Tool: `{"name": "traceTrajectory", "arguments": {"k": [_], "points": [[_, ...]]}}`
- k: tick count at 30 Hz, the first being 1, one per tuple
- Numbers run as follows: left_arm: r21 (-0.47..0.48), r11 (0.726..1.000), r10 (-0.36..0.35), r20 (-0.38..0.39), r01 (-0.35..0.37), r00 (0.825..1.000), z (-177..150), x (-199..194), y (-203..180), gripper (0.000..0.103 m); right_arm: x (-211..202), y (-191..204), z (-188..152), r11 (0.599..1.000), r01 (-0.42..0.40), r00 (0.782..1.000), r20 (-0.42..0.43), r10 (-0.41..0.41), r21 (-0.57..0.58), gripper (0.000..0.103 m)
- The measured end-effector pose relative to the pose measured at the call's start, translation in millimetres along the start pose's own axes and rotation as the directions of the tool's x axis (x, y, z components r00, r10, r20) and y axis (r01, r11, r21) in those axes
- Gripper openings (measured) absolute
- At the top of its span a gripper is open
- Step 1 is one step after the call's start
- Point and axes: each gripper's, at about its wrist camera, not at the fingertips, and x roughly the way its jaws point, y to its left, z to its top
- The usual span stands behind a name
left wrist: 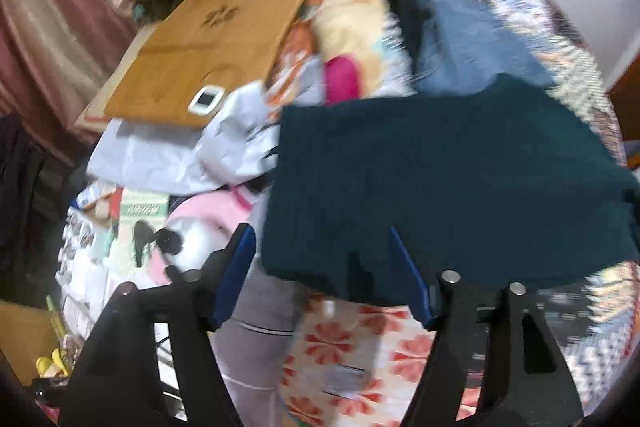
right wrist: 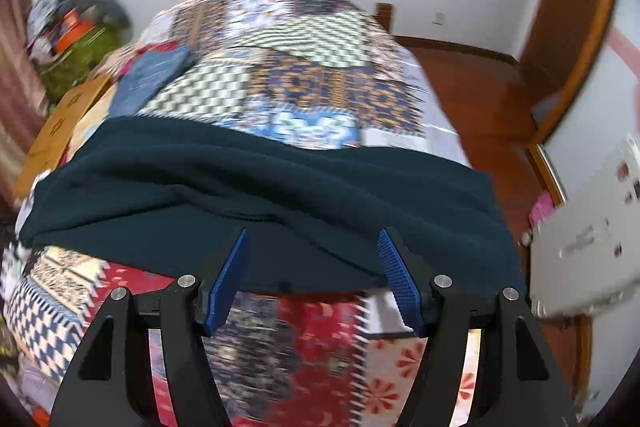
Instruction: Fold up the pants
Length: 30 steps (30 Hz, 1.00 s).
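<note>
Dark teal pants (left wrist: 440, 179) lie folded in a wide band across a patchwork quilt (right wrist: 320, 83) on the bed. In the right wrist view the pants (right wrist: 260, 187) span nearly the bed's whole width, with soft ridges along their length. My left gripper (left wrist: 320, 231) hovers over the pants' near left corner, its blue pads wide apart and pressing on nothing. My right gripper (right wrist: 314, 231) stands open over the pants' near edge, and no cloth is pinched between its pads.
A wooden board (left wrist: 208, 39) with a white phone (left wrist: 206, 99) lies at the bed's left. Beside it are a floral pillow (left wrist: 352, 27), folded jeans (left wrist: 472, 39) and a grey garment (left wrist: 256, 327). Right of the bed are a wood floor (right wrist: 472, 95) and a white cabinet (right wrist: 592, 227).
</note>
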Motion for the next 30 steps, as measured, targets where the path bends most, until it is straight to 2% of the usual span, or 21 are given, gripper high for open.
{"name": "traceTrajectory", "arguments": {"k": [3,7,9,14,16,20,22,24,26,30], "points": [[0.052,0.997,-0.056,0.021,0.055,0.998,-1.1,-14.7,-35.0,0.071,1.4,-24.7,-7.6,0.999,0.020,1.000,-0.011,-0.019,0.050,0.063],[0.142,0.982,-0.121,-0.011,0.121,0.993,-9.2,-15.5,-90.1,0.072,5.4,-46.4,-15.6,0.996,0.026,0.999,-0.031,-0.024,0.085,0.063],[0.193,0.973,-0.124,-0.026,0.127,0.992,-15.0,-11.9,-113.1,0.072,3.8,-54.7,-20.7,0.995,0.025,0.999,-0.031,-0.022,0.095,0.063],[0.261,0.960,-0.090,-0.064,0.103,0.994,-28.7,7.5,-150.1,0.072,3.3,-75.4,-27.8,0.992,0.023,0.999,-0.041,-0.018,0.121,0.063],[0.287,0.955,-0.064,-0.041,0.073,0.997,-32.4,11.1,-156.0,0.072,3.2,-83.8,-31.5,0.991,0.033,0.999,-0.046,-0.027,0.133,0.063],[0.368,0.930,0.001,0.019,-0.008,1.000,-36.7,12.4,-175.0,0.071,8.8,-102.8,-40.2,0.982,0.050,0.997,-0.060,-0.040,0.180,0.063],[0.381,0.925,-0.007,0.004,0.005,1.000,-32.9,16.2,-182.5,0.061,13.0,-110.3,-44.2,0.977,0.061,0.997,-0.067,-0.048,0.207,0.063],[0.385,0.922,-0.040,-0.022,0.046,0.999,-28.6,19.4,-187.3,0.038,17.0,-120.3,-49.4,0.968,0.077,0.996,-0.071,-0.062,0.238,0.063],[0.381,0.921,-0.073,-0.046,0.085,0.996,-25.0,21.3,-194.7,0.025,21.3,-131.8,-55.1,0.959,0.091,0.994,-0.076,-0.073,0.268,0.063],[0.381,0.921,-0.071,-0.035,0.079,0.997,-23.4,20.6,-200.9,0.018,31.5,-151.5,-56.0,0.948,0.133,0.989,-0.102,-0.108,0.289,0.063]]}}
